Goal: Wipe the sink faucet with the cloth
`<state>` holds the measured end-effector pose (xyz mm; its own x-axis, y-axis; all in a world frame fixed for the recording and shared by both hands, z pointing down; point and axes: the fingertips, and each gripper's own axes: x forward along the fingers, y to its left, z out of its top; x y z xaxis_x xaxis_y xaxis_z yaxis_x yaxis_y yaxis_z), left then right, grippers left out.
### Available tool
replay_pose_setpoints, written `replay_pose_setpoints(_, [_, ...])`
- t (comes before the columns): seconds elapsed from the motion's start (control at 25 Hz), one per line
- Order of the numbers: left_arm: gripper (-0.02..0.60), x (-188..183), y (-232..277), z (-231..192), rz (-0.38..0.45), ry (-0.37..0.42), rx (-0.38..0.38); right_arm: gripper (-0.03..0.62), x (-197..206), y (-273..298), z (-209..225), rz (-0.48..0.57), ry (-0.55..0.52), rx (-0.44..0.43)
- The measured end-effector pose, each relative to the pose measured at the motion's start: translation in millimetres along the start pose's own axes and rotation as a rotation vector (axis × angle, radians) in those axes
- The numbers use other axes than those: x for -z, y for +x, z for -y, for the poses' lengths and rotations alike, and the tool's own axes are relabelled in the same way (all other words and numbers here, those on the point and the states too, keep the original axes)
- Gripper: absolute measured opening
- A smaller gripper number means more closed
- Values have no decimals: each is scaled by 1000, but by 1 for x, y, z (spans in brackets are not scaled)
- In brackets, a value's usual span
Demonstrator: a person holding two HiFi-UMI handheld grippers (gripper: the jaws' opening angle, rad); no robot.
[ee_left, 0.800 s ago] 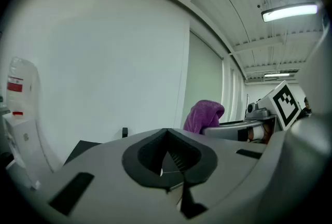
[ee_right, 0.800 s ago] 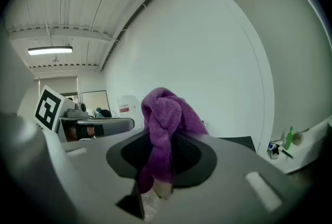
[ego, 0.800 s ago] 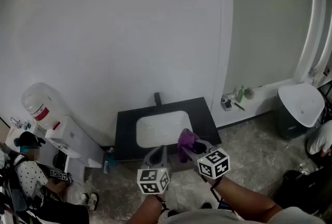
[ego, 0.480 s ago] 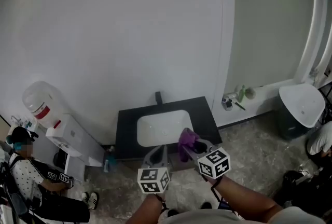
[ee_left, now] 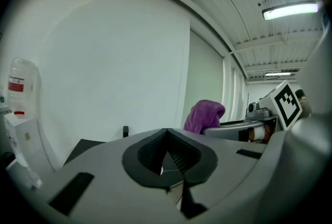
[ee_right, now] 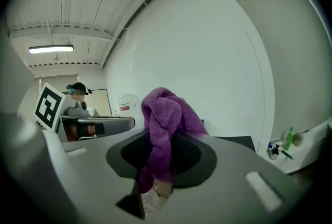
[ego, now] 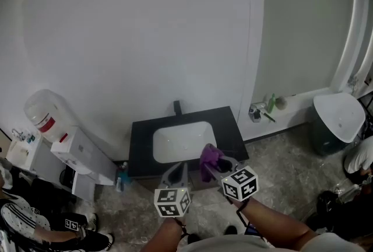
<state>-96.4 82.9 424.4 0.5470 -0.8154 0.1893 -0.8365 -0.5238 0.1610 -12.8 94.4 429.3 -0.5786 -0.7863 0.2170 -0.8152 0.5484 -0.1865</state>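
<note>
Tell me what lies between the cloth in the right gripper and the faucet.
In the head view, only the white basin, set in the black countertop, lies between the purple cloth in the right gripper and the faucet.

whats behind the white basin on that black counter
A small dark faucet stands behind the basin, at the counter's back edge by the wall. Its shape is too small to read. The purple cloth covers the basin's front right corner.
</note>
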Motion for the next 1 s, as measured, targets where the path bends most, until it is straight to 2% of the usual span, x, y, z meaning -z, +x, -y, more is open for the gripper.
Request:
replay_pose_setpoints(0.48, [6,8,16,17,-15,-8,3,101,7,-4,16,-13,6,-14])
replay_pose_setpoints(1.0, [6,7,45,28,-15,-25,-50,106,2,-9,50,-12,3,-82])
